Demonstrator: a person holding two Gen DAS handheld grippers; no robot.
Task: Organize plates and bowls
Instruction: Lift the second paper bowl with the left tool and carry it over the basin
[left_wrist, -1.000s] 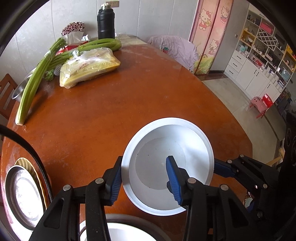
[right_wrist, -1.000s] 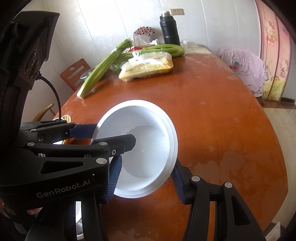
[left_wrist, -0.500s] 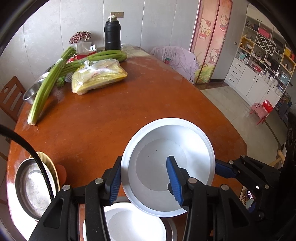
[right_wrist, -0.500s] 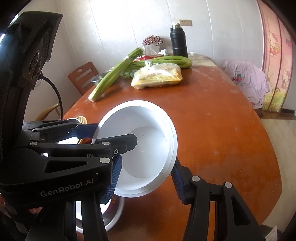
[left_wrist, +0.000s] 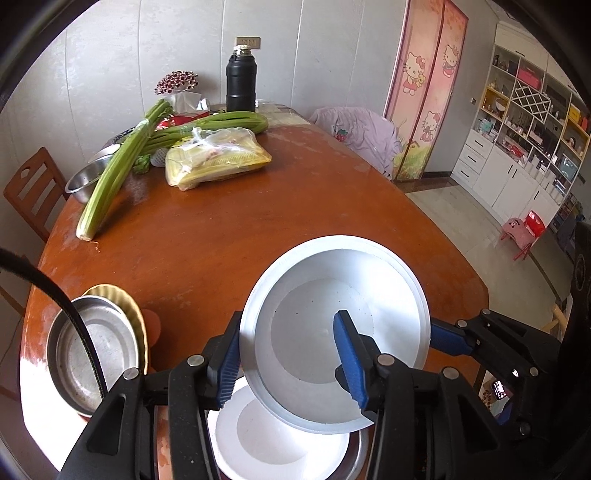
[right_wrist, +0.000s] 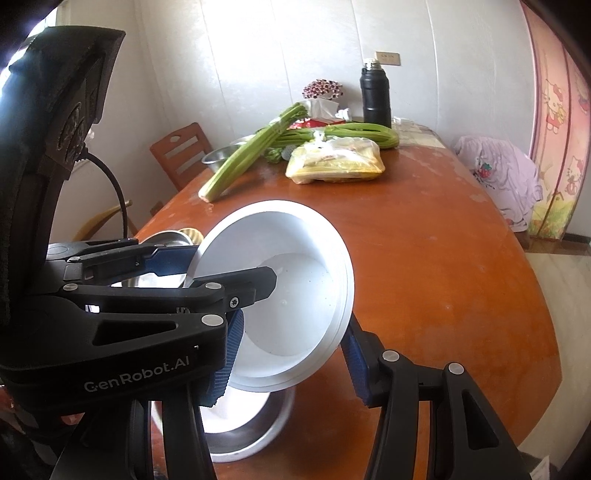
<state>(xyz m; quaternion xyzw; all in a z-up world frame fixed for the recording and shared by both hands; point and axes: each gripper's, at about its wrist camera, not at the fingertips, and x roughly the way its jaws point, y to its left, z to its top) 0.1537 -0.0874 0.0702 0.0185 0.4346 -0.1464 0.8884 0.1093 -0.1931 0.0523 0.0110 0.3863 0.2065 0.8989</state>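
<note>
The white bowl (left_wrist: 334, 332) is held tilted above a second white bowl (left_wrist: 273, 443) nested in a steel basin (right_wrist: 251, 439). Its rim is clamped by the left gripper (left_wrist: 291, 363), whose jaws have just been easing wider, and by the right gripper (right_wrist: 291, 354), closed. The bowl is judged rigid, light and glossy-slippery; rim holds are best. "GenRobot.AI" is read on the gripper body.

Stood in a bright room with pale panelled walls (left_wrist: 122, 74), a wall socket (left_wrist: 248, 42) above the far end of the reddish-brown oval bench (left_wrist: 229, 229). Had a wooden chair (left_wrist: 29, 192) at the left, pink cartoon-cat doors (left_wrist: 424, 92) and white open shelving (left_wrist: 524, 122) at the right. Showed pale tiled floor (left_wrist: 461, 210), daylit.
</note>
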